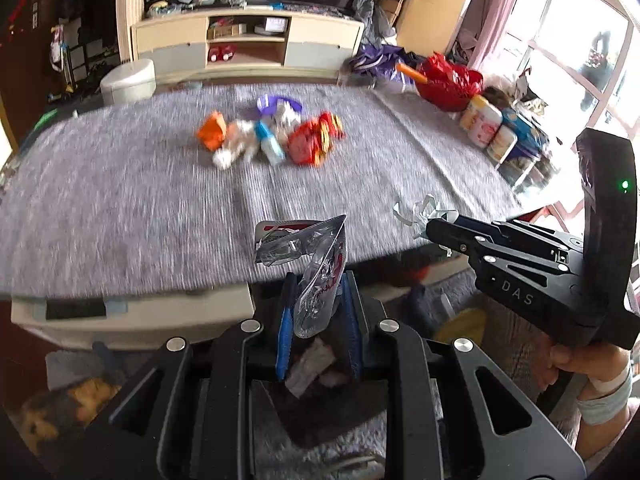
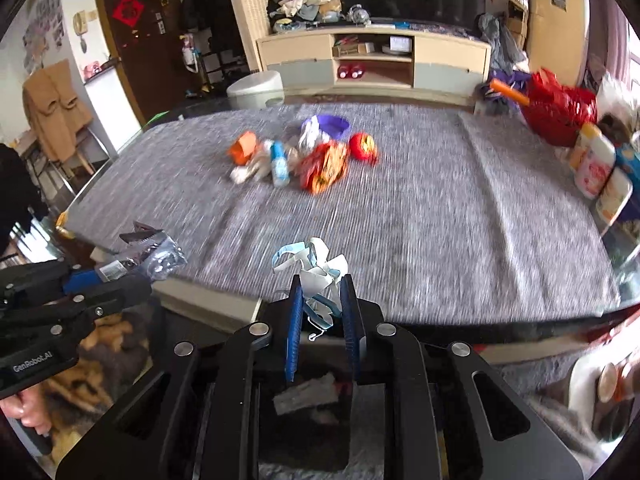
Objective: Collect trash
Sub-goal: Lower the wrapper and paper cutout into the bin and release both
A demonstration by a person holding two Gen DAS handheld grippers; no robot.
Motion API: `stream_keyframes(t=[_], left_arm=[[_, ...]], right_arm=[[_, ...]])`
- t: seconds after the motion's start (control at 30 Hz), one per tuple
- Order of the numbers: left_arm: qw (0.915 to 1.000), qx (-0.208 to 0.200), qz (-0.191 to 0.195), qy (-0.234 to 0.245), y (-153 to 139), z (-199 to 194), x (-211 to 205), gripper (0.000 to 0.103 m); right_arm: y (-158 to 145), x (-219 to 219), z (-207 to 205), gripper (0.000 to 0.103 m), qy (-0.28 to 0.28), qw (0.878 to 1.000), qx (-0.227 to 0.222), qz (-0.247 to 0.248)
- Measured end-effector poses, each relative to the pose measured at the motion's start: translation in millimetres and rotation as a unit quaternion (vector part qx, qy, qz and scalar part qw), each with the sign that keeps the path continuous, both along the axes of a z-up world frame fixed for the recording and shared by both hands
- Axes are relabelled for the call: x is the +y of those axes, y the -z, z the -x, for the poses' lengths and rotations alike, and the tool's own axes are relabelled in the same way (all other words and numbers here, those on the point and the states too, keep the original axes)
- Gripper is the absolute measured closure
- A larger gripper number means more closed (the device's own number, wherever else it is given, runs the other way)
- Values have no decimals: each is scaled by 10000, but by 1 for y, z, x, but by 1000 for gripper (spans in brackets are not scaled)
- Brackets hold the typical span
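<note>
Carrying trash off the table, the left hand-held gripper pinched a clear wrapper while the right hand-held gripper clamped a crumpled mask, probably for binning.

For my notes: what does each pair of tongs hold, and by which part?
Left tongs: clear foil wrapper, by its lower end. Right tongs: crumpled face mask, by its lower part.

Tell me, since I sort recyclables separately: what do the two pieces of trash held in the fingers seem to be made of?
The wrapper in the left gripper looks like thin clear plastic film with a foil-like silvery sheen and red print; it is crinkled and glints. The strip bundle in the right gripper looks like matte white paper or soft fabric with pale blue edges, possibly a mask; blur leaves that open.
</note>
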State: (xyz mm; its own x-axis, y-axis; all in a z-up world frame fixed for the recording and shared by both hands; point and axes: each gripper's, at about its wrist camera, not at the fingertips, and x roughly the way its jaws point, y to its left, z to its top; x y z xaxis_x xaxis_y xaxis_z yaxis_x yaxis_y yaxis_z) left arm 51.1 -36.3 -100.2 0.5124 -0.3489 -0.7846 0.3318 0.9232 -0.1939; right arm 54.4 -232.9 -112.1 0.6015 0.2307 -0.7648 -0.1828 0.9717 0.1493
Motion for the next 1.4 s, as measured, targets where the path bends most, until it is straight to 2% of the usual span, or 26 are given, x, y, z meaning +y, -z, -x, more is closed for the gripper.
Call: stream_keyframes(t=[0.37,0.6,0.87,0.9,0.93,1.0,1.13,1.17,1.2,1.27,1.33,1.4], left_arm=[[9976,681,-89,-14,68,35,0,82],[9927,1187,-163,95,116,44,-8,82],[9889,1462,-215,153,134,45,-13,81],[9882,1503,-235,152,136,44,-12,78],[9878,1534,-232,155,137,43,-12,76],[9874,1555,-251,131,139,43,-10,65],[9873,1549,-337,106,137,42,-9,50],[9879,1504,-372,106,134,42,-8,44],[9885,1458,-401,99,131,42,-9,35],[9901,1322,-470,61,122,41,-7,25],[9915,1197,-505,20,113,40,-6,18],[9924,1121,-500,-38,103,37,-4,10]], right_arm=[[69,4,28,83,-19,9960,773,-446],[105,11,31,83,4,9924,1164,-400],[122,19,30,80,-28,9885,1480,-307],[123,19,29,75,-27,9882,1503,-309],[125,18,29,63,-5,9879,1521,-299],[125,17,28,49,17,9878,1523,-340],[121,11,26,47,109,9881,1496,-336],[119,8,25,45,148,9884,1475,-333],[115,5,25,39,221,9889,1433,-316],[105,-2,22,25,363,9899,1346,-255],[92,-9,19,8,500,9912,1217,-157],[78,-13,15,5,507,9926,1095,-117]])
